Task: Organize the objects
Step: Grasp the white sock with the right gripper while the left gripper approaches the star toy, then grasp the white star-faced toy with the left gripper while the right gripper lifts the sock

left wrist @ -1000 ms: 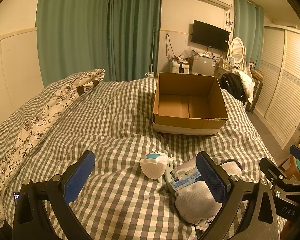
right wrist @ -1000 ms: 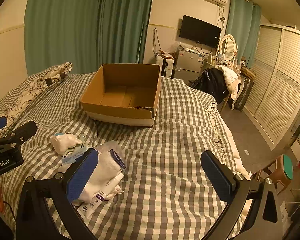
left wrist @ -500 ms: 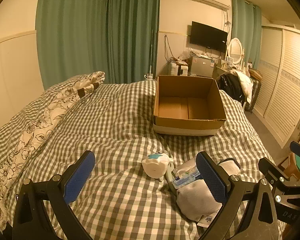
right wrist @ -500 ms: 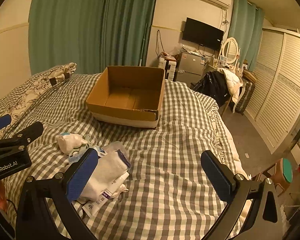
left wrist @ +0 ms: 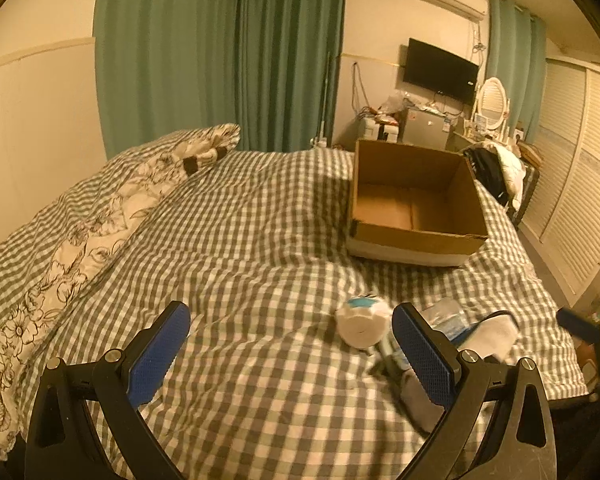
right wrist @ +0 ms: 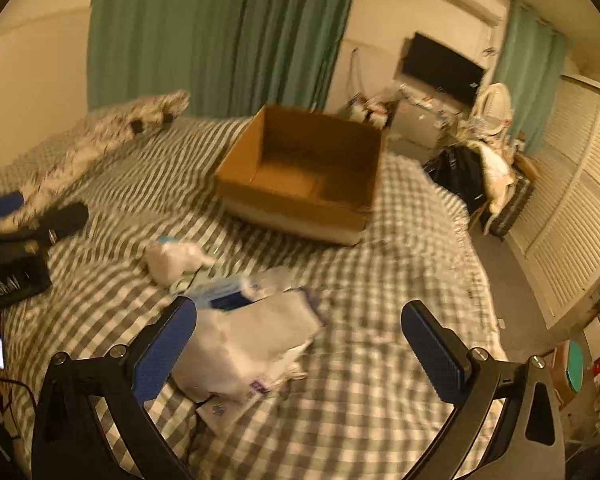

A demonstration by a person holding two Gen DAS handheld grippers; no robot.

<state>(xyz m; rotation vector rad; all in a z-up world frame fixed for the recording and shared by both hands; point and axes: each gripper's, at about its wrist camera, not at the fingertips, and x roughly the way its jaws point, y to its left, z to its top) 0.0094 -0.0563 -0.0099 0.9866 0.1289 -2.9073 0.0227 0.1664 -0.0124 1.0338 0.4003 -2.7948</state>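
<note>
An empty cardboard box (left wrist: 416,204) stands open on the checked bedspread (left wrist: 240,240); it also shows in the right wrist view (right wrist: 300,176). A small white plush toy (left wrist: 364,322) with a blue patch lies near a pile of white socks (right wrist: 252,344), a blue-and-white packet (right wrist: 220,296) and a clear plastic wrapper (left wrist: 446,316). My left gripper (left wrist: 290,346) is open and empty, low over the bed, the toy just inside its right finger. My right gripper (right wrist: 298,342) is open and empty, with the socks between its fingers nearer the left one.
A floral pillow (left wrist: 100,224) lies along the bed's left side. Green curtains (left wrist: 220,52) hang behind. To the right are the bed edge, louvred wardrobe doors (right wrist: 572,216), clothes on a chair (right wrist: 476,176) and a stool (right wrist: 572,364).
Both grippers have swung left and moved forward. The toy now sits near my left gripper's right finger, and the socks sit between my right gripper's fingers. Both stay open.
</note>
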